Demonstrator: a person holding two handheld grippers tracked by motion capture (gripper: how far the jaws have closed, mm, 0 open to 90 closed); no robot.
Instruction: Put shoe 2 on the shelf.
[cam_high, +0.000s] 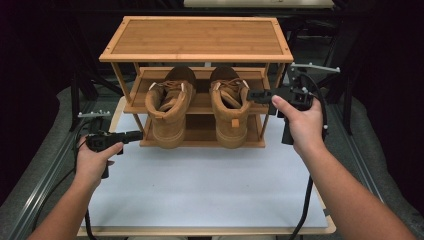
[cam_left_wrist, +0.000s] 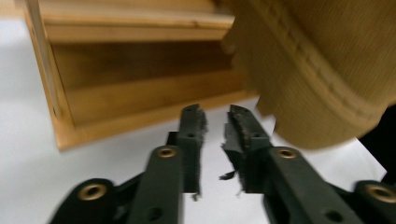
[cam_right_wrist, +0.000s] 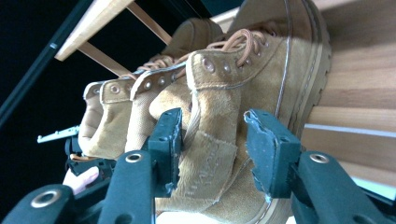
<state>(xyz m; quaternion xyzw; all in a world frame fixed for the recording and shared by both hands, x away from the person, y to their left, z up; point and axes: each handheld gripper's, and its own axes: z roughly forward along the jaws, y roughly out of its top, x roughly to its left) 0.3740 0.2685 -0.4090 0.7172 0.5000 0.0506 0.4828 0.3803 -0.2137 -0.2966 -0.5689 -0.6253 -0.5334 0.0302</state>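
Two tan boots on the wooden rack, a gripper at each.

Left boot (cam_high: 169, 107) and right boot (cam_high: 229, 106) side by side on the rack (cam_high: 196, 37), heels out over its front edge, toes toward the back, under the top board. Rack standing at the far edge of the white desk (cam_high: 210, 185). Left gripper (cam_high: 134, 136) low at the rack's front left corner, just beside the left boot's heel, jaws drawn close with a narrow gap, nothing between them (cam_left_wrist: 215, 122). Right gripper (cam_high: 256, 96) level at the right boot's collar, near the rack's right post; jaws spread either side of the heel tab (cam_right_wrist: 212, 140), pads not pressing on it.
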